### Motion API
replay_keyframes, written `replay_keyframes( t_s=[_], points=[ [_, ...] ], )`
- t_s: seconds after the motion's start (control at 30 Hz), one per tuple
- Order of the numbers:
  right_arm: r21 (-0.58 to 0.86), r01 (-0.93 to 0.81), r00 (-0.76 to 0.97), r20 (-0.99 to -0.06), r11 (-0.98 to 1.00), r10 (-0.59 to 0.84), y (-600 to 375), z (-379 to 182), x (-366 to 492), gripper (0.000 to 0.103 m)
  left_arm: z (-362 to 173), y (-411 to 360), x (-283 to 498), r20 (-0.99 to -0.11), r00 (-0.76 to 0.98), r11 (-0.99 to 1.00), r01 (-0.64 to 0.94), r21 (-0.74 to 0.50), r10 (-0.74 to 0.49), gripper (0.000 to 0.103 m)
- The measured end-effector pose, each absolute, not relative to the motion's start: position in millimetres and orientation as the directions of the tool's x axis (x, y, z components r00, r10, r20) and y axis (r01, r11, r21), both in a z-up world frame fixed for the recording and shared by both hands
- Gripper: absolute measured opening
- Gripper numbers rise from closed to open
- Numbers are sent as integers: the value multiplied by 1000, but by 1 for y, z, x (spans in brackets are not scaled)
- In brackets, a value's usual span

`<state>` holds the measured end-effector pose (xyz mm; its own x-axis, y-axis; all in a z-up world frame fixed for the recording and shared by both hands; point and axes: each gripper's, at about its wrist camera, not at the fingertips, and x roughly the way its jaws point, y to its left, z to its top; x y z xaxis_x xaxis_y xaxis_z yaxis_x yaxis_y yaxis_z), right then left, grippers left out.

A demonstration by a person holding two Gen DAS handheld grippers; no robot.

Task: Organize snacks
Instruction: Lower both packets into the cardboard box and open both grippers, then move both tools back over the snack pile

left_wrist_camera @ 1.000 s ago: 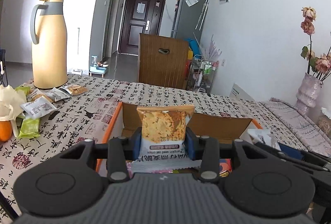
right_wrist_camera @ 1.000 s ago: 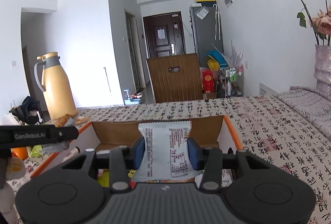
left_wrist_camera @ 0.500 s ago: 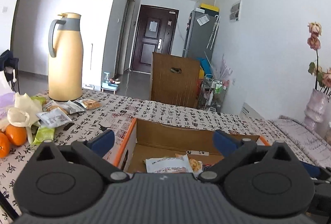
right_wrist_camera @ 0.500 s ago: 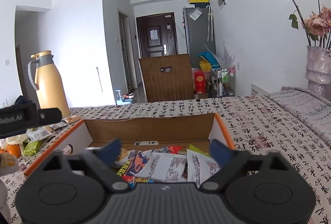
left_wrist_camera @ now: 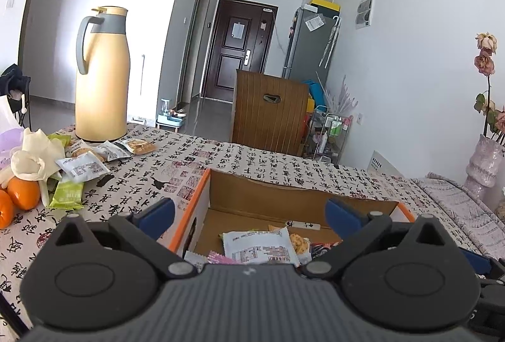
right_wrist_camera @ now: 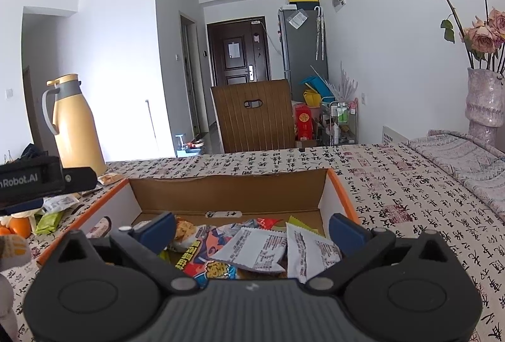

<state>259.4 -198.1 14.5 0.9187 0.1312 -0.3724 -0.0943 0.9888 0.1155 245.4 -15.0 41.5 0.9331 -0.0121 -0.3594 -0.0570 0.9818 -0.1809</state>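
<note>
Snacks [right_wrist_camera: 252, 250] already lie heaped in the cardboard box [right_wrist_camera: 227, 192] at the near middle of the worktop [right_wrist_camera: 394, 184]. Both the left claw [left_wrist_camera: 249, 215] and right claw [right_wrist_camera: 252, 231] gape wide, empty, above it. More packets [left_wrist_camera: 85, 165] wait far left by the flask [left_wrist_camera: 102, 76], so sorting looks partly done.

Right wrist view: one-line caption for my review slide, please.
Open right gripper poised above the cardboard box of snack packets on the calligraphy-print tablecloth, nothing between its blue pads.
</note>
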Motion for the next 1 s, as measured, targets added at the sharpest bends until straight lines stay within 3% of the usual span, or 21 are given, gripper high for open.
replay_keyframes(
  t_s=[0.7, 1.0],
  points=[
    [95, -100, 932, -339, 990, 126, -206, 43, 227, 103, 80, -24, 207, -333, 942, 983, -29, -182, -34, 103],
    [71, -99, 922, -370, 993, 118, -212, 39, 193, 103, 68, -14, 175, -369, 929, 984, -46, -174, -22, 103]
  ],
)
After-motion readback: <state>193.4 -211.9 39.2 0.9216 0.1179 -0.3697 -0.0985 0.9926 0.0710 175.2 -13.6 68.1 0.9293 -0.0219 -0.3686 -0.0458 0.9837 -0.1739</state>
